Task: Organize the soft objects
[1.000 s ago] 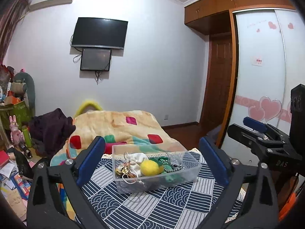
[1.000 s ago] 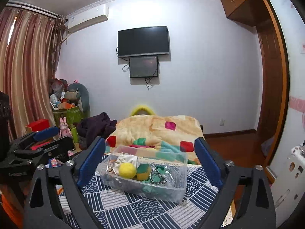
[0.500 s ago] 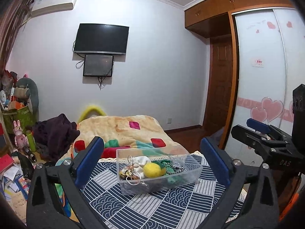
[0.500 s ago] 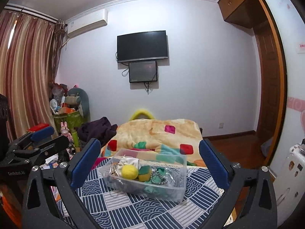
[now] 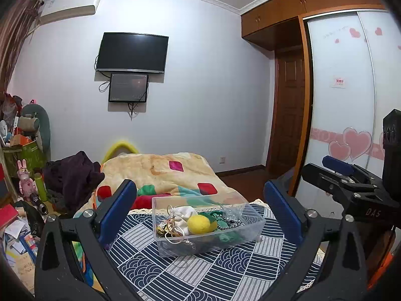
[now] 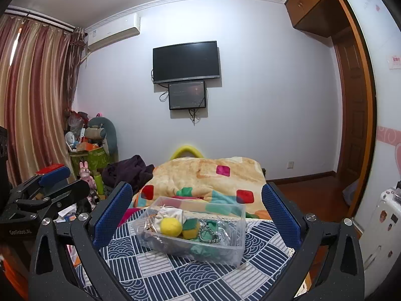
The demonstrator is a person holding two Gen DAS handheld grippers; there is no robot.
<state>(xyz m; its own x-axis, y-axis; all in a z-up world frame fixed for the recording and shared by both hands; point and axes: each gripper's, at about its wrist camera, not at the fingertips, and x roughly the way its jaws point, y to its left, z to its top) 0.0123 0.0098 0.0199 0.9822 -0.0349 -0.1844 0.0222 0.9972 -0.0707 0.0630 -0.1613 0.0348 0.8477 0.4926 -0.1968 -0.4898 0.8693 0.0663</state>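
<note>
A clear plastic bin point(image 5: 253, 222) point(image 6: 231, 244) stands on a navy patterned cloth point(image 5: 208, 271) point(image 6: 190, 273). It holds a yellow felt ball point(image 5: 198, 224) point(image 6: 171, 226), a white cloth pouch point(image 5: 184, 212) point(image 6: 173, 213), green fabric point(image 5: 225, 235) point(image 6: 200, 249), a bead string point(image 5: 229, 223) point(image 6: 208, 234) and metal rings point(image 5: 170, 233). My left gripper point(image 5: 200, 208) is open and empty, held short of the bin. My right gripper point(image 6: 196, 205) is open and empty, also short of the bin. Each gripper shows at the edge of the other's view.
Behind the cloth lies a beige blanket with coloured squares point(image 5: 160, 170) point(image 6: 213, 175). A dark garment point(image 5: 72, 175) and cluttered toys and boxes point(image 5: 22, 170) stand at the left. A wardrobe with heart stickers point(image 5: 351, 125) and a door point(image 5: 290, 115) are at the right.
Both grippers have tilted upward a little, so the bin sits lower in both views. Both stay open and empty.
</note>
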